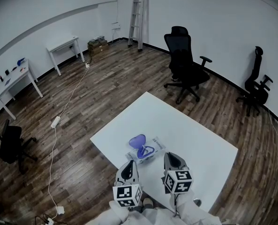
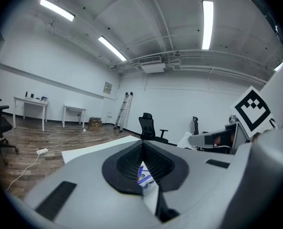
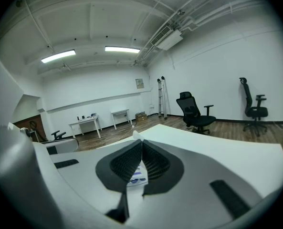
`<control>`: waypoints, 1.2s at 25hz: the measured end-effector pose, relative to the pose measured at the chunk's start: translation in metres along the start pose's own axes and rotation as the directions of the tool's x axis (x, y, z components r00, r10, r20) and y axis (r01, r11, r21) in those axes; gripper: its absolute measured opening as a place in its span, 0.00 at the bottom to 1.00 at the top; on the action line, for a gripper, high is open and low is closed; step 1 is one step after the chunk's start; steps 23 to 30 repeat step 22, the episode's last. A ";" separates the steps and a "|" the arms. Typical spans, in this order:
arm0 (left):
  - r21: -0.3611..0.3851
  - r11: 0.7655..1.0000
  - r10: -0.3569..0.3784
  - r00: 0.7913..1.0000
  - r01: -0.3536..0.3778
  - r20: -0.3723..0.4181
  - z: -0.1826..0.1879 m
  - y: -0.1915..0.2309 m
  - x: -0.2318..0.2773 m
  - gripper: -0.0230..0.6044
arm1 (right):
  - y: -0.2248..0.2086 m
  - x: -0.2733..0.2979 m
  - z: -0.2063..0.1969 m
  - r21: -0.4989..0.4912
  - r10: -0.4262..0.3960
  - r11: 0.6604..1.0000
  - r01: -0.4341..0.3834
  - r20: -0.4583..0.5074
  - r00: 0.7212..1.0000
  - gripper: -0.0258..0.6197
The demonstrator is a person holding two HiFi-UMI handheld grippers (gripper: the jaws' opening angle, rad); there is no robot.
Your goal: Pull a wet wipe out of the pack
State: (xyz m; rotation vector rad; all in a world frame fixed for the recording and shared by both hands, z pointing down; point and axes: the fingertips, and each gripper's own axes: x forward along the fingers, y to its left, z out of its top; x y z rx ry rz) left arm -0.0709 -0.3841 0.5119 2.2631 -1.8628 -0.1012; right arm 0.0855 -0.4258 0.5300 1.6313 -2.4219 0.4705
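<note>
One wet wipe pack (image 1: pixel 142 150), purple lid (image 1: pixel 138 141) raised, lying on the white table (image 1: pixel 195 135) close to its near left edge. Rest of the table bare. Over the table's near edge, just short of the pack, two grippers: left gripper (image 1: pixel 129 164) and right gripper (image 1: pixel 172 156), each with jaws closed tip to tip on nothing. Round the table, open wood floor. Three office chairs (image 1: pixel 185 67), two small desks (image 1: pixel 66 45), one ladder (image 1: pixel 139 15), all well apart from the table. One cable with a power strip (image 1: pixel 55 122) trailing along the floor left of the table.
</note>
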 end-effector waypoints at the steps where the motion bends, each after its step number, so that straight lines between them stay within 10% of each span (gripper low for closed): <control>1: 0.000 1.000 0.000 1.000 0.000 0.000 0.000 0.001 0.000 0.03 | 0.000 0.000 0.000 0.003 -0.001 1.000 0.001 0.001 1.000 0.06; 30: 0.007 1.000 0.011 1.000 -0.011 0.003 0.003 0.009 0.008 0.04 | -0.002 0.010 0.006 0.001 0.007 1.000 -0.007 0.008 1.000 0.06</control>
